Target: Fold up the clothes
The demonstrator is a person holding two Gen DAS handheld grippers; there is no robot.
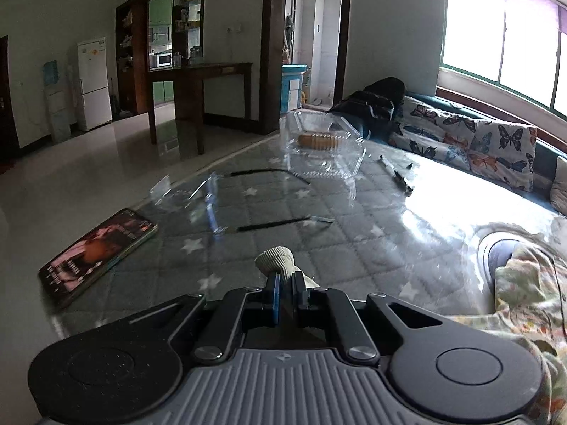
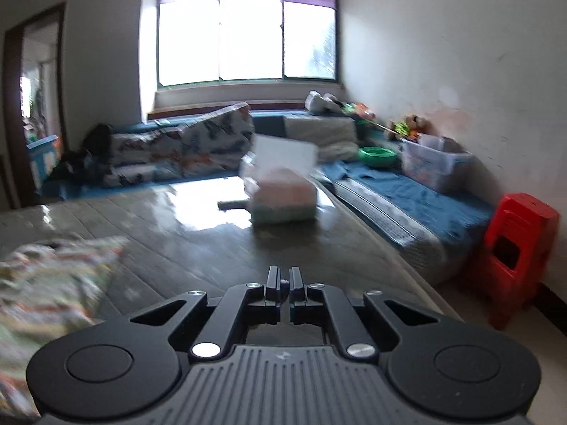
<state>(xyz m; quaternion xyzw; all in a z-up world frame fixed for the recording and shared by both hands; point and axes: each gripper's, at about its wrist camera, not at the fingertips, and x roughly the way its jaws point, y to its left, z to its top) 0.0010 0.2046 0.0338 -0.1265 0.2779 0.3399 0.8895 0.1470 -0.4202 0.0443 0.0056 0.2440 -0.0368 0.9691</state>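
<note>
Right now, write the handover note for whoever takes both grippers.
Left gripper: jaws shut on a beige ribbed cuff of the garment, held above the table.
Right gripper: jaws nearly closed, with only a tiny white speck between them; no cloth visibly gripped.
Floral garment: bunched at the table's near edge, between the two grippers.
Done: no fold visible.
Left: spread the garment flat, then fold it. The tissue box and clear container stand farther back.

A book (image 1: pixel 97 251) lay at the table's near left, with a clear plastic container (image 1: pixel 324 148) farther off. A red stool (image 2: pixel 515 258) stood right of a tissue box (image 2: pixel 283 191).
</note>
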